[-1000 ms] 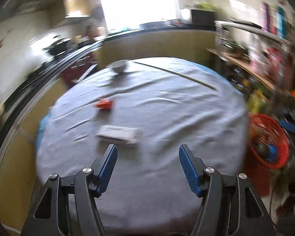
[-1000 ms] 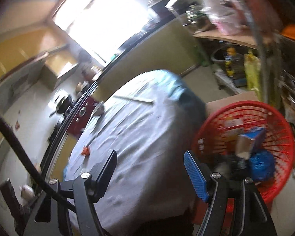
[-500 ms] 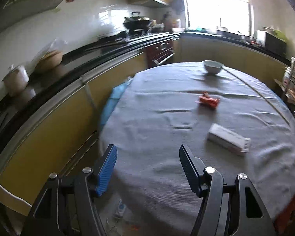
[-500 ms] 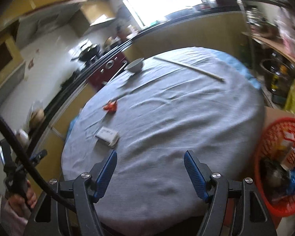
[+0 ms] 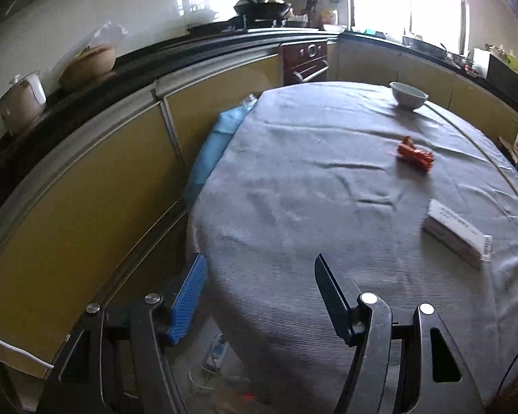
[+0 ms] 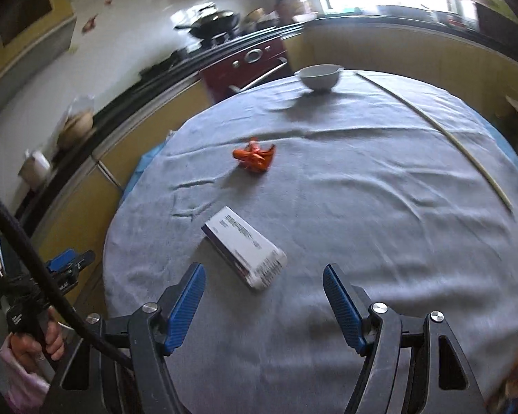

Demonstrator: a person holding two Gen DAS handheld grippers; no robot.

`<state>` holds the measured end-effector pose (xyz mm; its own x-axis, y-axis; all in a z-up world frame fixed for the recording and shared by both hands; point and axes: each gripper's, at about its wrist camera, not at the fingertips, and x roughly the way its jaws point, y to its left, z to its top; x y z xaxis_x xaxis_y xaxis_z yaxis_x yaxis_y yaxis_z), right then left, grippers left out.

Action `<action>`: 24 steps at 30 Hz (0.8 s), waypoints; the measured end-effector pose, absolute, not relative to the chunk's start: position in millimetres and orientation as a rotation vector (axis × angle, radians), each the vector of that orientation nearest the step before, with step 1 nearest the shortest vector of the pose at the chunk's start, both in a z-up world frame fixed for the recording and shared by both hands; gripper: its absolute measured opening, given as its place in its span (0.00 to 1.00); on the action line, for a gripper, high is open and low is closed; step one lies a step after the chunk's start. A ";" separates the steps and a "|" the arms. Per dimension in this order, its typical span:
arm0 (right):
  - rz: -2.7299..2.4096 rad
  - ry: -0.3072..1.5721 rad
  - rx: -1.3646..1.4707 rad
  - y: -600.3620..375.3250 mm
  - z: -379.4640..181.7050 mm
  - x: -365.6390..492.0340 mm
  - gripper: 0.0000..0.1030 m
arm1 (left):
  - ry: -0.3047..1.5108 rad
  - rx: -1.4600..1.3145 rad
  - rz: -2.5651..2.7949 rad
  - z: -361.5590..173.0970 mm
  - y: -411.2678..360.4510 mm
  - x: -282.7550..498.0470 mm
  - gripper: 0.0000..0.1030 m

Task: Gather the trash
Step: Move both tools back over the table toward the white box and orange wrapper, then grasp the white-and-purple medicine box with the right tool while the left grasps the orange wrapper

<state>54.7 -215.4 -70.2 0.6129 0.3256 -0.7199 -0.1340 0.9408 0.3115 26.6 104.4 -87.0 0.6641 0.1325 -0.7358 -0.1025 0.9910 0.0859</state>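
Observation:
A white carton box (image 6: 247, 246) lies on the grey-clothed round table (image 6: 380, 207), just ahead of my right gripper (image 6: 264, 276), which is open and empty. Farther back sits a crumpled orange wrapper (image 6: 255, 158). In the left wrist view the same box (image 5: 457, 236) and wrapper (image 5: 414, 153) lie off to the right, while my left gripper (image 5: 259, 269) hangs open and empty over the table's left edge. From the right wrist view the left gripper (image 6: 67, 265) shows at lower left in a person's hand.
A white bowl (image 6: 319, 76) stands at the far side of the table and a long thin stick (image 6: 442, 131) lies along its right side. Yellow kitchen cabinets (image 5: 86, 186) and a dark counter curve around the left. A blue cloth edge (image 5: 212, 151) hangs below the tablecloth.
Both views have swung left, away from the red basket, which has left the frame. The right gripper now faces the box closely; the left gripper has shifted to the table's left edge.

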 end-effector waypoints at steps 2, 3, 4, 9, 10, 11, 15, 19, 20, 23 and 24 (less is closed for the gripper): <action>0.296 0.888 0.212 -206.3 -75.1 77.4 0.72 | 0.840 0.041 0.149 -90.5 112.9 29.8 0.65; 0.314 0.895 0.204 -202.3 -78.5 88.5 0.72 | 0.841 0.042 0.158 -91.9 118.1 32.3 0.65; 0.325 0.903 0.196 -199.1 -81.7 96.9 0.72 | 0.841 0.042 0.162 -92.4 120.9 33.9 0.65; 0.372 0.974 0.180 -187.7 -106.1 137.3 0.72 | 0.846 0.033 0.190 -94.0 137.2 43.7 0.65; 0.389 0.990 0.179 -184.2 -111.2 143.5 0.72 | 0.846 0.030 0.195 -93.9 139.3 46.1 0.65; 0.405 1.003 0.177 -181.0 -115.0 147.4 0.72 | 0.847 0.026 0.197 -93.7 140.8 48.5 0.65; 0.464 1.052 0.127 -165.2 -128.2 155.0 0.72 | 0.853 0.020 0.193 -93.0 140.4 57.9 0.65; 0.473 1.069 0.063 -153.9 -137.0 152.0 0.72 | 0.863 0.017 0.160 -91.2 132.7 69.5 0.65; 0.466 1.048 0.041 -151.9 -137.1 148.7 0.72 | 0.864 0.014 0.147 -89.4 129.3 73.3 0.65; 0.447 1.029 -0.008 -146.1 -138.7 142.1 0.70 | 0.863 0.001 0.091 -80.3 115.6 89.4 0.65; 0.439 1.021 -0.026 -144.3 -138.9 139.8 0.63 | 0.862 -0.003 0.075 -77.4 111.4 94.2 0.65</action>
